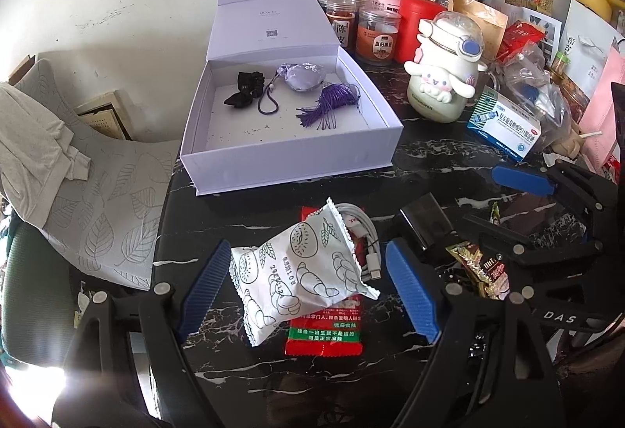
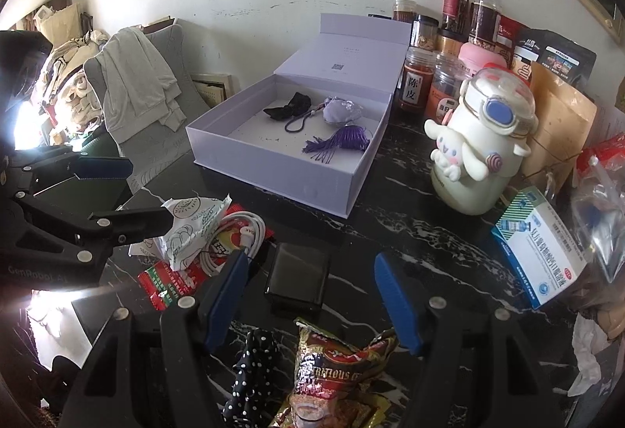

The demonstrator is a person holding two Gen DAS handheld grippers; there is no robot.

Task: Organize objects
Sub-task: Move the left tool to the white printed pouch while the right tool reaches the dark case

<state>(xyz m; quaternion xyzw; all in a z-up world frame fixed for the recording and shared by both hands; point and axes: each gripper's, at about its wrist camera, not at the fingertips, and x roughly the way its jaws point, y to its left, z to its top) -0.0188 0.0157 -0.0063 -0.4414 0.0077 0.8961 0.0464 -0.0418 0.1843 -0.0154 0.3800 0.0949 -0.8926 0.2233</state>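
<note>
- While we hover over the black marble table (image 1: 273, 170), left hand-held gripper (image 1: 308, 287) gapes w/ a white snack pouch (image 1: 300, 267) between its pads, untouched.
- Right hand-held gripper (image 2: 312, 295) released, around a black case (image 2: 297, 281).
- Open lavender box (image 1: 289, 154) sits behind.

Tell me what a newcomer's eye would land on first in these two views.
Probably the open lavender gift box at the table's centre, holding a purple tassel and a black bow. Right of it stands a cream cartoon-dog bottle, and nearer the cameras a white bread-print snack packet lies atop a red packet.
</note>
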